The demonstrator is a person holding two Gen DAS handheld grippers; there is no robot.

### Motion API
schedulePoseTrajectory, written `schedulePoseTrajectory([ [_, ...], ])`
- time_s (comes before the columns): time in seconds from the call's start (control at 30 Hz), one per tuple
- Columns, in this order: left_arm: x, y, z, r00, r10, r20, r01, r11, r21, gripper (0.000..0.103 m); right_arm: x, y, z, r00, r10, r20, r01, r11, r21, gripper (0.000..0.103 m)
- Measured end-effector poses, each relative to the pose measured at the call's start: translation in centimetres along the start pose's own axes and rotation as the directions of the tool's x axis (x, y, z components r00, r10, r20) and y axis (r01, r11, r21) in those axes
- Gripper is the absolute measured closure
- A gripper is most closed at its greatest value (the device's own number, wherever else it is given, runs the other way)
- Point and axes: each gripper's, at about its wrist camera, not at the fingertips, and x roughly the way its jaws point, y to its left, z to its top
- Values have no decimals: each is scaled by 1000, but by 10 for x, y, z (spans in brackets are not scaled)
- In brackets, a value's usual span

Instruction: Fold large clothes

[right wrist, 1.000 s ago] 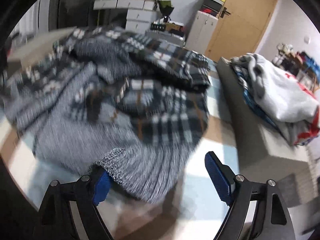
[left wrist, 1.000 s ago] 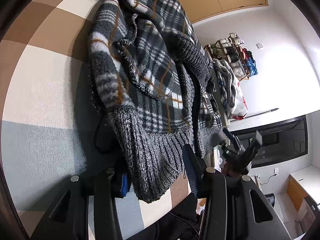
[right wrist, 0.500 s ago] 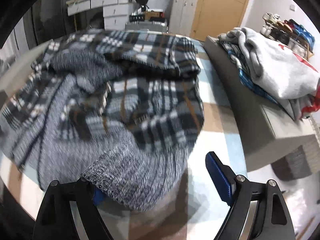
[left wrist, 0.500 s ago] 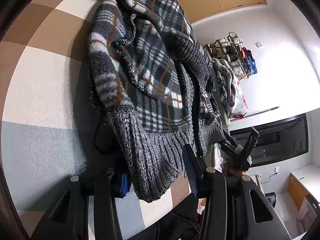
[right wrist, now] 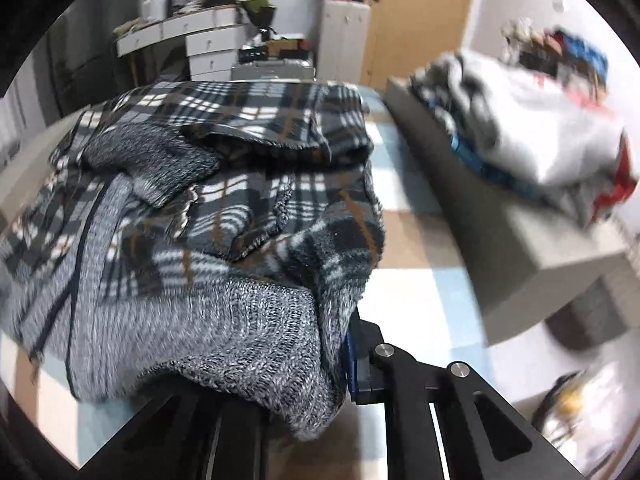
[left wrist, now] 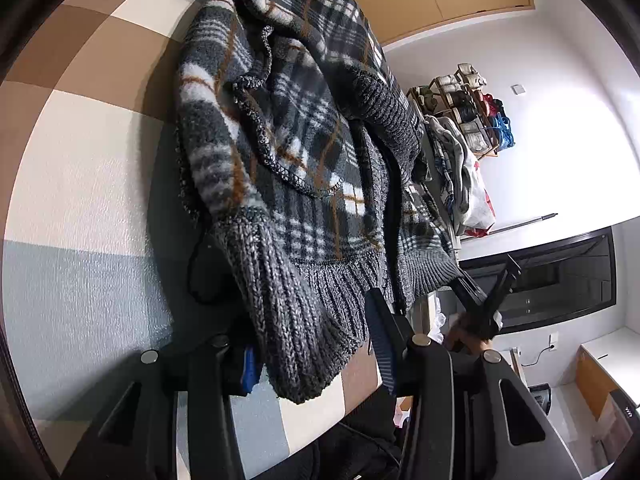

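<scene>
A grey, white and brown plaid fleece jacket [left wrist: 304, 152] with a grey ribbed knit hem lies crumpled on a checked mat [left wrist: 80, 160]. My left gripper [left wrist: 314, 354] is shut on a thick fold of the knit hem, whose cuff hangs over between the blue pads. In the right wrist view the same jacket [right wrist: 240, 220] fills the left half. My right gripper [right wrist: 332, 376] is closing on another part of the knit hem. Its right pad [right wrist: 352, 356] presses into the fabric. Its left finger is hidden under the knit.
A pile of folded clothes [right wrist: 540, 132] sits on a grey block [right wrist: 520, 248] to the right of the mat [right wrist: 404, 292]. White drawers [right wrist: 208, 48] and a wooden door [right wrist: 420, 20] stand behind. A shoe rack [left wrist: 468, 120] lines the wall.
The right gripper's jaws, wide apart before with the hem lying loose between them, have come together on the knit hem, and its view has rolled. The left gripper has kept its hold and place.
</scene>
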Motion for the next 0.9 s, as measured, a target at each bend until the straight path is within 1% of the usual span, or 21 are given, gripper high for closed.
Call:
schedulePoseTrajectory([
  [0.07,0,-1,0,1000,-1,0,1,1000,0,64,-11,2,-3,1000,-22,18,22,998,-54,90],
  [0.13,0,-1,0,1000,-1,0,1,1000,0,64,-16,2,-9,999,-50,15,51,995,-85,91],
  [0.17,0,-1,-1,1000,-1,1,1,1000,1,64,-16,-2,-12,999,-54,2,54,996,-76,94],
  [0.27,0,-2,-1,1000,0,3,0,1000,3,64,-13,-21,-19,996,-88,-27,88,996,-31,95],
  [0.33,0,-3,-2,1000,0,4,0,1000,8,64,-11,-32,-24,995,-92,-44,91,996,-7,96],
  [0.37,0,-3,-2,1000,-2,3,2,1000,5,64,-9,-36,-28,992,-109,-56,109,994,-2,98],
  [0.47,1,-4,-3,1000,-3,2,3,1000,3,64,-8,-30,-36,986,-158,-61,154,986,-64,98],
  [0.53,1,-5,-3,1000,-1,4,1,1000,8,64,-10,-21,-41,975,-218,-45,210,968,-136,98],
  [0.57,1,-5,-3,1000,-1,5,1,1000,6,64,-12,-15,-43,972,-233,-36,223,958,-178,98],
  [0.6,1,-5,-3,1000,-2,3,2,1000,3,64,-13,-13,-44,972,-231,-33,221,956,-193,98],
  [0.63,1,-5,-4,1000,-3,2,3,1000,1,64,-15,-10,-46,975,-218,-39,205,957,-207,98],
  [0.67,1,-5,-4,1000,-3,2,3,1000,-3,64,-17,-9,-48,982,-179,-59,163,963,-214,98],
  [0.7,1,-5,-4,1000,-4,2,4,1000,-6,64,-18,-9,-50,985,-157,-71,138,967,-215,97],
  [0.73,1,-5,-4,1000,-4,0,4,1000,-7,64,-21,-11,-52,990,-113,-88,92,973,-213,97],
  [0.77,1,-5,-5,1000,-4,-3,4,1000,-8,64,-26,-14,-54,994,-42,-98,22,979,-201,96],
  [0.8,1,-5,-5,1000,-3,-7,3,1000,-8,64,-30,-19,-55,995,0,-98,-18,982,-186,94],
  [0.83,1,-5,-5,1000,0,-12,0,1000,-7,64,-36,-27,-55,994,65,-93,-78,986,-150,91],
  [0.87,0,-5,-5,1000,2,-16,-2,1000,-6,64,-44,-40,-53,987,143,-79,-150,984,-92,78],
  [0.9,1,-6,-5,1000,5,-21,-5,1000,-4,64,-49,-51,-52,979,193,-61,-196,980,-36,56],
])
